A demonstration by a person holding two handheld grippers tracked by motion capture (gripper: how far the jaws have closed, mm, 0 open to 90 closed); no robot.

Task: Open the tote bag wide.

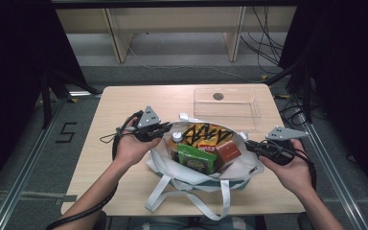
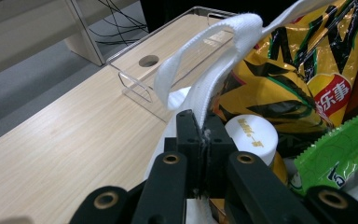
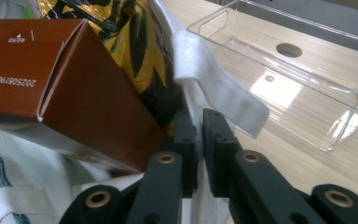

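A white tote bag [image 1: 202, 176] stands open in the middle of the table, holding a yellow crisp bag [image 1: 203, 134], a green packet [image 1: 196, 159], a brown box [image 1: 228, 152] and a white-capped bottle [image 1: 177, 137]. At the bag's left rim my left gripper [image 1: 167, 128] is shut; in the left gripper view its jaws [image 2: 199, 116] pinch the base of the white strap [image 2: 214, 56], beside the bottle's lid [image 2: 251, 135]. At the bag's right rim is my right gripper [image 1: 249, 143]. In the right gripper view it [image 3: 199, 114] is closed on white bag cloth, next to the brown box [image 3: 51, 79] and below a strap [image 3: 219, 88].
A clear plastic tray [image 1: 226, 103] sits at the far right of the wooden table [image 1: 124, 105], just behind the bag. The bag's front strap [image 1: 211, 201] loops down toward the near table edge. Cables trail from both grippers.
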